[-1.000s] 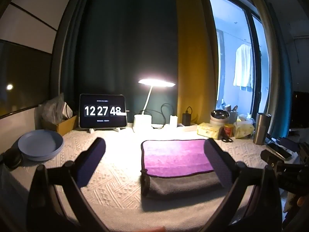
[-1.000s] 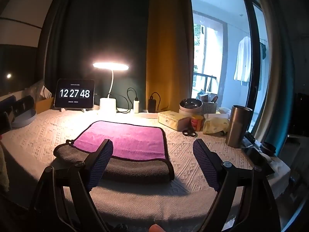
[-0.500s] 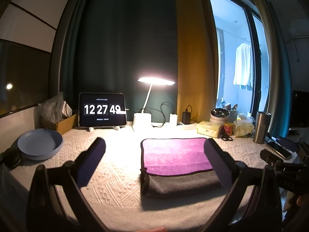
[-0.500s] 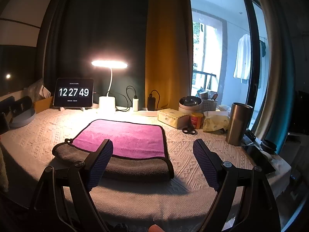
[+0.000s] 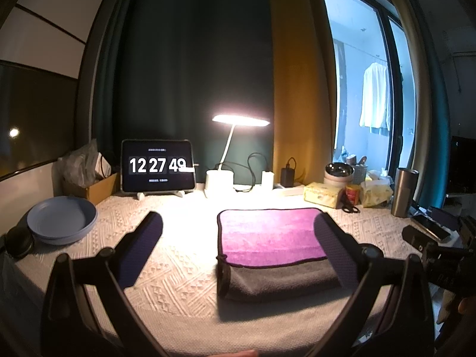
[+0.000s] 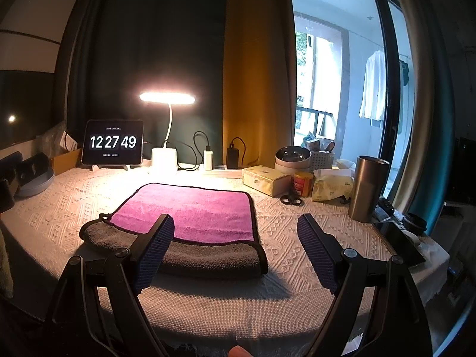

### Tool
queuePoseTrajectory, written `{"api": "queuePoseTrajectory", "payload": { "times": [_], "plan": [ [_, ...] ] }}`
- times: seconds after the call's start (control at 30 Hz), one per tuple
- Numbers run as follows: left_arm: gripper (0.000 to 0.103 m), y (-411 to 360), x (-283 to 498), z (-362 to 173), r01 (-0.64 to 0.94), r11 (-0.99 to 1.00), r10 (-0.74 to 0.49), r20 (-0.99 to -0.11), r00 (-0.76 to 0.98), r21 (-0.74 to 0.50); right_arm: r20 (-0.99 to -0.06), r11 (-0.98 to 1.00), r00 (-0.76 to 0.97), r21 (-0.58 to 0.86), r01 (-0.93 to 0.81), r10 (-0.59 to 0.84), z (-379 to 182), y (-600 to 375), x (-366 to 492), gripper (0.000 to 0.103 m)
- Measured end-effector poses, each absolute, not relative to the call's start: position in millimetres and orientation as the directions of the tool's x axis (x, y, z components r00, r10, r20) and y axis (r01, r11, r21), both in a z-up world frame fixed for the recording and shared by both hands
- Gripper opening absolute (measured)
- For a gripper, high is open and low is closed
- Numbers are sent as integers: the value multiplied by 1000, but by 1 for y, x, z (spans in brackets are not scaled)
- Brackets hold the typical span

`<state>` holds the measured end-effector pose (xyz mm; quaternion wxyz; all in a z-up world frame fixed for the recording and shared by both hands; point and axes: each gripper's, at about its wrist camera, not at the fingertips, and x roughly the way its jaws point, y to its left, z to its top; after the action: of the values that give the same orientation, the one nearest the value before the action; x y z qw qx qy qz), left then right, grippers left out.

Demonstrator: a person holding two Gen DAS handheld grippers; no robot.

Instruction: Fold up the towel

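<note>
A towel, purple on top and grey underneath point(image 5: 270, 238), lies folded flat on the white textured tablecloth point(image 5: 178, 267); it also shows in the right wrist view point(image 6: 193, 211). Its grey folded edge faces me. My left gripper point(image 5: 238, 226) is open and empty, held above the table in front of the towel's left side. My right gripper point(image 6: 235, 226) is open and empty, held back near the table's front edge at the towel's right corner. Neither touches the towel.
A blue plate point(image 5: 61, 218) sits at the left. A tablet clock point(image 5: 157, 165), a lit desk lamp point(image 5: 220, 178) and chargers point(image 6: 232, 156) stand at the back. A tissue box point(image 6: 264, 178), scissors point(image 6: 291, 199) and a steel tumbler point(image 6: 367, 187) are at the right.
Both grippers stay open and almost still, drifting slightly back from the towel. The towel has not moved. The clock went from 48 to 49.
</note>
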<state>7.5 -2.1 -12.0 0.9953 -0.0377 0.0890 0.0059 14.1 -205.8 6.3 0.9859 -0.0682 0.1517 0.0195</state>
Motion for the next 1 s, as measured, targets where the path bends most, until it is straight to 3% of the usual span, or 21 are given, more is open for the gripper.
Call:
{"api": "queuePoseTrajectory", "payload": {
  "times": [1.0],
  "plan": [
    [102,-6,8,-12,-11,998,0,-190,982,-60,-303,991,953,-120,-62,22,7,-204,17,87]
  ]
}}
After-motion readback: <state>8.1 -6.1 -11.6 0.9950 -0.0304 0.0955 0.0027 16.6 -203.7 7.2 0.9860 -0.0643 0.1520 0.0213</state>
